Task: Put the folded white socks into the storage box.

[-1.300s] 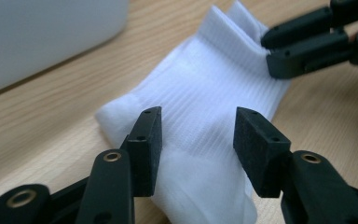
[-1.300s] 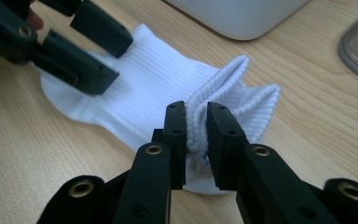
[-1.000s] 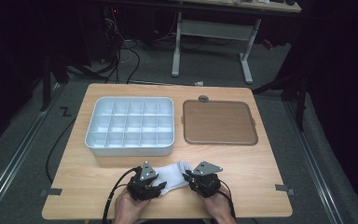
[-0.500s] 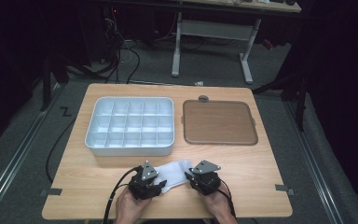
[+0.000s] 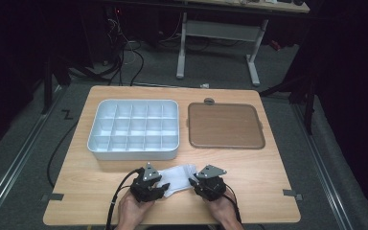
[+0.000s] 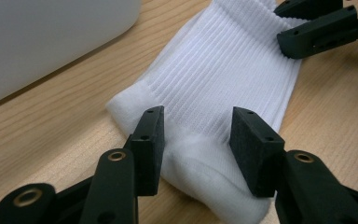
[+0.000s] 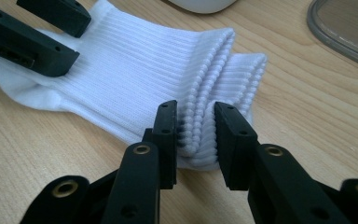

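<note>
A white ribbed sock [image 5: 177,173] lies flat near the table's front edge, between my two grippers. My left gripper [image 5: 162,185] [image 6: 196,135] stands open, its pads [image 6: 150,140] set down on the sock's [image 6: 219,70] foot end, with fabric spreading past both. My right gripper [image 5: 192,181] [image 7: 196,123] has its jaws around the bunched cuff of the sock [image 7: 121,79]. These jaws have just been opening, but the cuff folds still fill the gap and touch both pads [image 7: 165,126].
A white divided bin [image 5: 92,140] with several compartments sits behind the sock on the left. A flat brown tray [image 5: 225,125] lies beside it on the right. Bare wood shows on either side of the hands.
</note>
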`<state>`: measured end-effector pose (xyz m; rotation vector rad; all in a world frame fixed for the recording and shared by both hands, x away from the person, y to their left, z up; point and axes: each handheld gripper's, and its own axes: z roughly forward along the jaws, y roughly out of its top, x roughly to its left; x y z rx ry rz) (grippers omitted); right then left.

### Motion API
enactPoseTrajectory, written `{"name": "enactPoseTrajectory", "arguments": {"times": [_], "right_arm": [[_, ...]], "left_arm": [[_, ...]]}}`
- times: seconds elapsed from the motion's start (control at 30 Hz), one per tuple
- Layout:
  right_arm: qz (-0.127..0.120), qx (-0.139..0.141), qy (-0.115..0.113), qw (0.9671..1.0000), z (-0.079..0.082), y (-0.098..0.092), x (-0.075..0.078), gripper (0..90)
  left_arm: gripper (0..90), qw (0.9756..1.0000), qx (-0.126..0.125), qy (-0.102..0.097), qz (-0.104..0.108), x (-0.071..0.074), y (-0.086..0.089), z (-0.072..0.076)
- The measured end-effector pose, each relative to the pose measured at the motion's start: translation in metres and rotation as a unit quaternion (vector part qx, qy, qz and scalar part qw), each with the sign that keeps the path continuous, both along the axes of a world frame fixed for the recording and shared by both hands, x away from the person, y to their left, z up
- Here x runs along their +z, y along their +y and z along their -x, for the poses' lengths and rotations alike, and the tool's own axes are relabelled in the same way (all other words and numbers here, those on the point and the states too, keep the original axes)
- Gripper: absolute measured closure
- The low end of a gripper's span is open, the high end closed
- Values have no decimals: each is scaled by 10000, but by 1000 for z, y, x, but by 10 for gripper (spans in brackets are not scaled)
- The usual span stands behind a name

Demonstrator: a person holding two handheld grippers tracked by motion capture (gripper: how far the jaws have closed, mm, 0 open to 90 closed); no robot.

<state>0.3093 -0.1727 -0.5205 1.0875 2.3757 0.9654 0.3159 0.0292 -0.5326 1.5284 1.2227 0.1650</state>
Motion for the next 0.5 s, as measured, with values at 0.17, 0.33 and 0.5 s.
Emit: {"name": "enactPoseTrajectory", "arguments": {"times": [0.17,0.33,0.5], "right_arm": [[-27,60,22,10000,1,3,0,692],[-78,166,89,9998,4,8,7,627],[-226,164,-119,9995,7,8,21,609]], "left_arm": [[556,10000,-24,47,60,1,5,-5],[495,9996,63,263,54,6,12,-10],[444,9989,268,280,279,17,21,-14]]}}
